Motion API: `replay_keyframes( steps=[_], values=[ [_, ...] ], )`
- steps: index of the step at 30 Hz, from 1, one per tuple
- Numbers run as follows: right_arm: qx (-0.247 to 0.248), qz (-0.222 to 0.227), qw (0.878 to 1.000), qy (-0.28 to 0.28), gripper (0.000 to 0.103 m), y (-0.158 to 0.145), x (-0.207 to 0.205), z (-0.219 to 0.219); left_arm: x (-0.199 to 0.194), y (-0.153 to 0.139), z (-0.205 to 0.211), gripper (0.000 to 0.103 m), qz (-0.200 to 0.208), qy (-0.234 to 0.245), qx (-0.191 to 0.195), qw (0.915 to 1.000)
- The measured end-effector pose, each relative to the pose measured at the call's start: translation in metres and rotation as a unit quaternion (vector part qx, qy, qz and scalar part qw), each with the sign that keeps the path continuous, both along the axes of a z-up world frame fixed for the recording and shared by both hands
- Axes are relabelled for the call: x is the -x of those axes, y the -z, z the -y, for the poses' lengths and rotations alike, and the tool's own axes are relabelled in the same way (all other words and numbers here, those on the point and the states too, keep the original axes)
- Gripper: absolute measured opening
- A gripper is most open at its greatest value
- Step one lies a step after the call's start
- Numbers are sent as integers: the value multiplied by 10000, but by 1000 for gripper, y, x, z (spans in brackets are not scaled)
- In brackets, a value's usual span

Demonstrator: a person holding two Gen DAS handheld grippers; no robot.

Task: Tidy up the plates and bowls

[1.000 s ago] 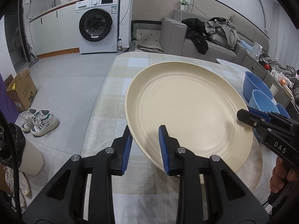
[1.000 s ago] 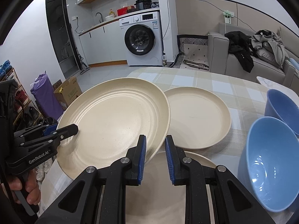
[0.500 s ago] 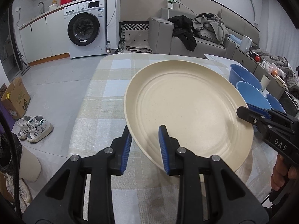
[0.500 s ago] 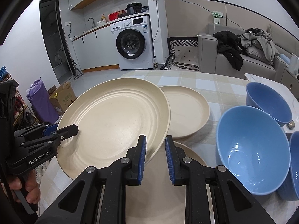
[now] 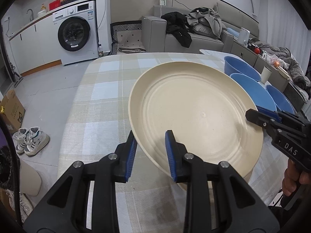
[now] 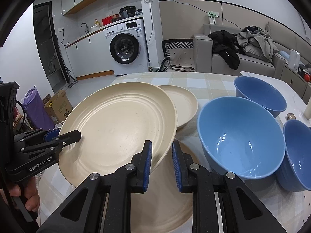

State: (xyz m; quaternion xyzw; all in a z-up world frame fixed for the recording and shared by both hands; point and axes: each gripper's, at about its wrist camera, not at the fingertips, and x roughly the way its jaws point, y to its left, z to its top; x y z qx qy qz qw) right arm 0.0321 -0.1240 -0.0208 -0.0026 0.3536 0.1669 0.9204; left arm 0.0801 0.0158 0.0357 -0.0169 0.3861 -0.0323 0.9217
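Observation:
A large cream plate (image 5: 196,114) (image 6: 118,124) is held tilted above the checked table by both grippers. My left gripper (image 5: 150,145) is shut on its near left rim; it also shows in the right wrist view (image 6: 68,136). My right gripper (image 6: 161,155) is shut on the opposite rim and shows in the left wrist view (image 5: 258,116). A second cream plate (image 6: 161,203) lies flat under the held one. A smaller cream plate (image 6: 184,104) lies behind. Three blue bowls (image 6: 241,136) (image 6: 260,95) (image 6: 299,155) stand at the right.
The table (image 5: 101,101) has a checked cloth; its left edge drops to the floor with shoes (image 5: 31,139) and a cardboard box (image 5: 11,110). A white cup (image 5: 266,74) stands behind the bowls. A washing machine (image 6: 126,48) and a sofa (image 6: 243,58) lie beyond.
Both grippers have carried the large plate to the right, nearer the blue bowls; a third bowl has come into the right wrist view. The grips have not changed.

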Motion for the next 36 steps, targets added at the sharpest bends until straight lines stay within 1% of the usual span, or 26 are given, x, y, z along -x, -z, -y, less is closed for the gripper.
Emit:
replay_keyframes(
  steps=[7,17,36],
  values=[
    [69,-18,9999,120,22,0,11,7,1,3,9,26,-83,161,-49,9998],
    [88,-106,9997,217,22,8,21,15,1,11,18,26,-181,356,-197,9990],
    [204,-317,9989,273,22,30,26,25,-3,39,30,29,-513,656,-499,9953]
  ],
)
